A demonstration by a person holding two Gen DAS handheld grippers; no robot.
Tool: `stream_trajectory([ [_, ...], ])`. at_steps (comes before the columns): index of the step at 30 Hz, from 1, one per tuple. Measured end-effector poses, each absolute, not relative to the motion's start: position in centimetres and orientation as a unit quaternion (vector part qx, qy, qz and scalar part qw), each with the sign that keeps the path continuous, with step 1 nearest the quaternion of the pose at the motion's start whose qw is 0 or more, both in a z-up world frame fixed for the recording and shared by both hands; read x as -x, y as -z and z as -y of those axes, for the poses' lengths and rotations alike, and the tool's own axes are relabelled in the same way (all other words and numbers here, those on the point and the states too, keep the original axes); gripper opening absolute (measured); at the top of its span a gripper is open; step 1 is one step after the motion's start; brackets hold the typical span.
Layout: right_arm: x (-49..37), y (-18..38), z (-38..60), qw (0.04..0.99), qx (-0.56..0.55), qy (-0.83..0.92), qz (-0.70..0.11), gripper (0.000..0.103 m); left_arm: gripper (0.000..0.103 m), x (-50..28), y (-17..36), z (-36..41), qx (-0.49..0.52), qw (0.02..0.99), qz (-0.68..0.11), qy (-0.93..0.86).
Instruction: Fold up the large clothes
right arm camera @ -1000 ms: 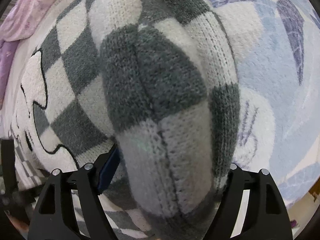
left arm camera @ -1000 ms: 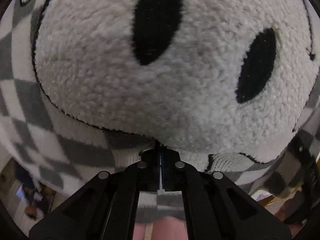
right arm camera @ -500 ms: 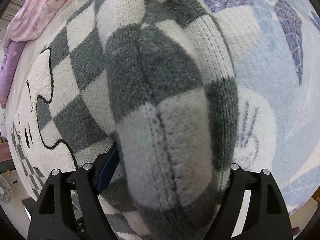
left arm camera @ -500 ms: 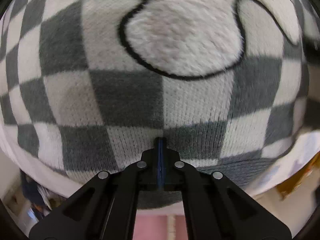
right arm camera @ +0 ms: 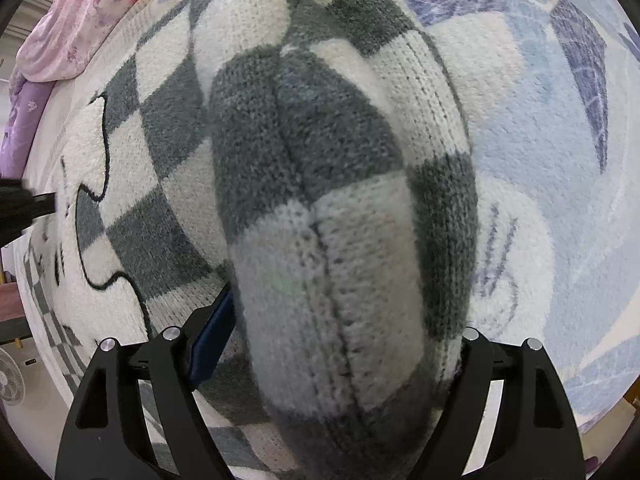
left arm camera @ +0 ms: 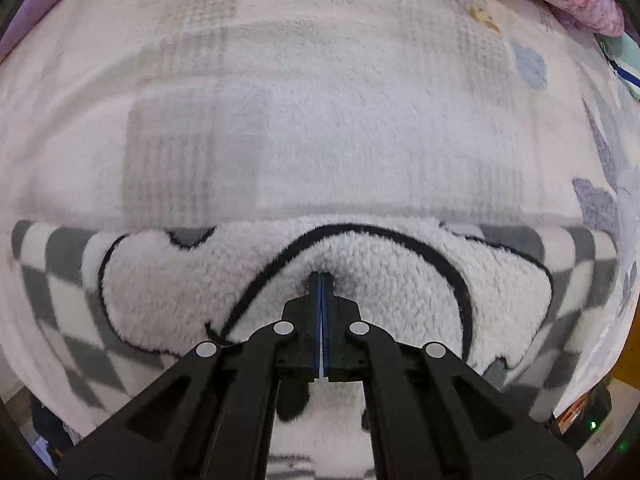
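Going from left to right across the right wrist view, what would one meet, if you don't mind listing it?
Pink floral quilt → fluffy white patch with black outline → grey-and-white checked sweater bulge held between the right gripper's fingers → pale blue patterned bedspread.

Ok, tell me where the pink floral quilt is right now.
The pink floral quilt is bunched at the top left of the right wrist view, beyond the checkered sweater on the bed; in the left wrist view it shows at the top right edge.
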State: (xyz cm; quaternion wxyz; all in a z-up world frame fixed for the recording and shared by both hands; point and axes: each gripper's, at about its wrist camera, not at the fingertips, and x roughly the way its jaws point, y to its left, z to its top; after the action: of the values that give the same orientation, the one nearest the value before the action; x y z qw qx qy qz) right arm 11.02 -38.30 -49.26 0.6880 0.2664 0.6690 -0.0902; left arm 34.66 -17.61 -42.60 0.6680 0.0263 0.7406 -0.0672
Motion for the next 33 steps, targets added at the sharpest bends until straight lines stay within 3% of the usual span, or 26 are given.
stream_trajectory([
  [7,-11.1,49.7,38.7,0.682,-0.27,0.085,-0.674,0.078,0.0,-30.1,41.7,16.3,-0.038,0.662,-0.745,0.082],
  [11,-11.2,49.4,38.9,0.674,-0.273,0.095,-0.68,0.078,0.0,-26.0,40.5,13.5,0.061,0.634,-0.768,0.064],
  [16,-11.7,50.0,39.4,0.672,-0.28,0.085,-0.68,0.082,0.0,-17.9,43.8,13.5,0.008,0.585,-0.808,0.068],
  [19,-11.8,49.8,39.6,0.673,-0.278,0.076,-0.681,0.081,0.0,-14.9,42.4,15.2,-0.085,0.644,-0.756,0.086],
  [22,-11.9,49.7,39.8,0.674,-0.278,0.08,-0.679,0.081,0.0,-13.5,42.1,14.4,-0.058,0.641,-0.763,0.065],
  [25,-11.7,48.7,39.3,0.683,-0.271,0.092,-0.672,0.072,0.0,-10.8,41.8,14.9,-0.079,0.662,-0.742,0.069],
  [29,-12.0,46.0,38.8,0.701,-0.256,0.091,-0.66,0.037,0.0,-11.0,41.7,16.3,-0.093,0.663,-0.74,0.068],
  [33,-11.5,43.2,37.5,0.727,-0.231,0.079,-0.642,0.032,0.0,-14.8,41.8,16.6,-0.085,0.666,-0.739,0.064],
])
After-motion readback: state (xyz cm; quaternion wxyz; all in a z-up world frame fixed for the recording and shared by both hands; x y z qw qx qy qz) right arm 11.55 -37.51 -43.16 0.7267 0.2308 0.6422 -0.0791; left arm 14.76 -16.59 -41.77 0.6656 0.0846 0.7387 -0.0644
